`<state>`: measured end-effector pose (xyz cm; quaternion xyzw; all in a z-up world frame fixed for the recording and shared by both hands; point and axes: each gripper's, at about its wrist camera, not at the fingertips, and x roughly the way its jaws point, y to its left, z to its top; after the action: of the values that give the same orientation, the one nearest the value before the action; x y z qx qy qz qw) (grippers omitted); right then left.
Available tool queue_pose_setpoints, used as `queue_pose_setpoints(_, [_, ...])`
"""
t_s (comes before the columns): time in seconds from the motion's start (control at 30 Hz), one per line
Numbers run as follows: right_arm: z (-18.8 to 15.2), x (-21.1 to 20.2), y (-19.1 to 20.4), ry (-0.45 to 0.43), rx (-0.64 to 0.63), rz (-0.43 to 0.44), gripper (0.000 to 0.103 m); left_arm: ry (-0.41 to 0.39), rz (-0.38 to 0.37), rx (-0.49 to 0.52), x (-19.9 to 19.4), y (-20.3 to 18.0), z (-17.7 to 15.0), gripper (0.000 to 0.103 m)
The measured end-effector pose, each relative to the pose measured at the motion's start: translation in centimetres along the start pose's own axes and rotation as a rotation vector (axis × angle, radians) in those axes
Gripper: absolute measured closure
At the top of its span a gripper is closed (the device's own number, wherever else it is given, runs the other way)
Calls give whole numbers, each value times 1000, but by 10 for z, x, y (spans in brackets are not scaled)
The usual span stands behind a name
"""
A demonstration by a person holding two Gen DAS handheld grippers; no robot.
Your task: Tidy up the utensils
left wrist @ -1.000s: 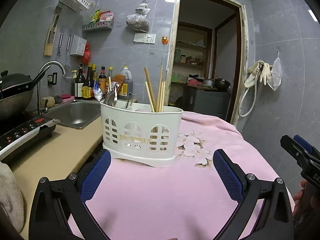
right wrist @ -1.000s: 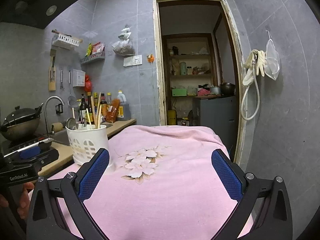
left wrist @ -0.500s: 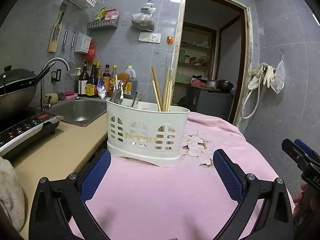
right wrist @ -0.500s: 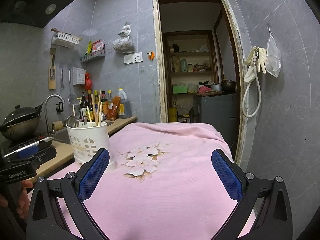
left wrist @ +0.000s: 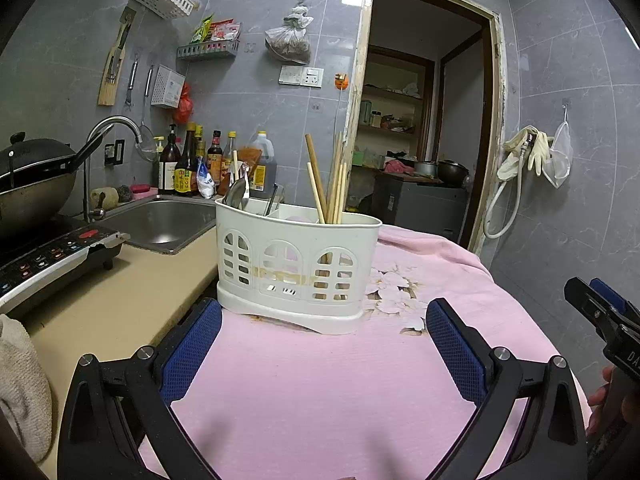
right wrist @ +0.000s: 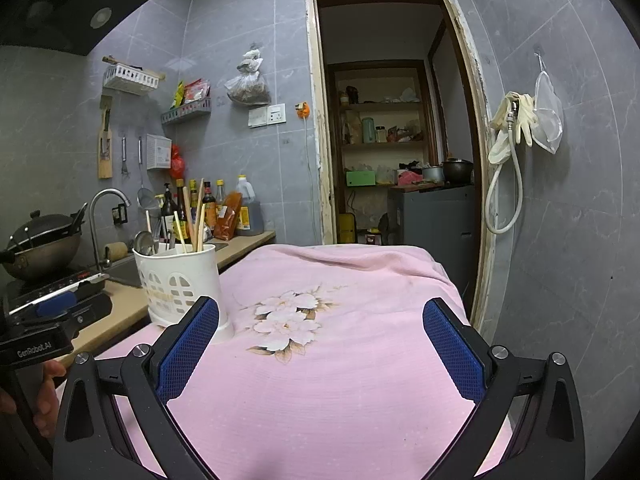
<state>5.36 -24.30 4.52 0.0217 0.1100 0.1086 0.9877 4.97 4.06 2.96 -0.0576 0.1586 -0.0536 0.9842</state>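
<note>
A white plastic utensil caddy [left wrist: 296,268] stands on the pink flowered cloth [left wrist: 320,380], near its left edge. Wooden chopsticks [left wrist: 332,184] stand in its right compartment and metal spoons [left wrist: 237,194] in its left. My left gripper [left wrist: 322,344] is open and empty, just in front of the caddy. In the right wrist view the caddy [right wrist: 180,280] stands at the left, and my right gripper [right wrist: 320,340] is open and empty above the cloth [right wrist: 340,360]. The right gripper also shows at the right edge of the left wrist view [left wrist: 600,312].
A beige counter [left wrist: 120,296] lies left of the cloth, with a steel sink [left wrist: 160,224], an induction cooker [left wrist: 52,256] and a wok [left wrist: 32,184]. Sauce bottles [left wrist: 192,168] line the back wall. An open doorway [left wrist: 420,140] is behind.
The left wrist view has tilted slightly, so the caddy sits a little further right and higher. The right wrist view has risen a little. Both grippers stay open.
</note>
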Motion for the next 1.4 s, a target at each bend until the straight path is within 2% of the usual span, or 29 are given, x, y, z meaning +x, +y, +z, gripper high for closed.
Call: queue_pose_setpoints(1.4, [-7,1,-1,9,4,-2,0,11,19,3,6,1,-2,3])
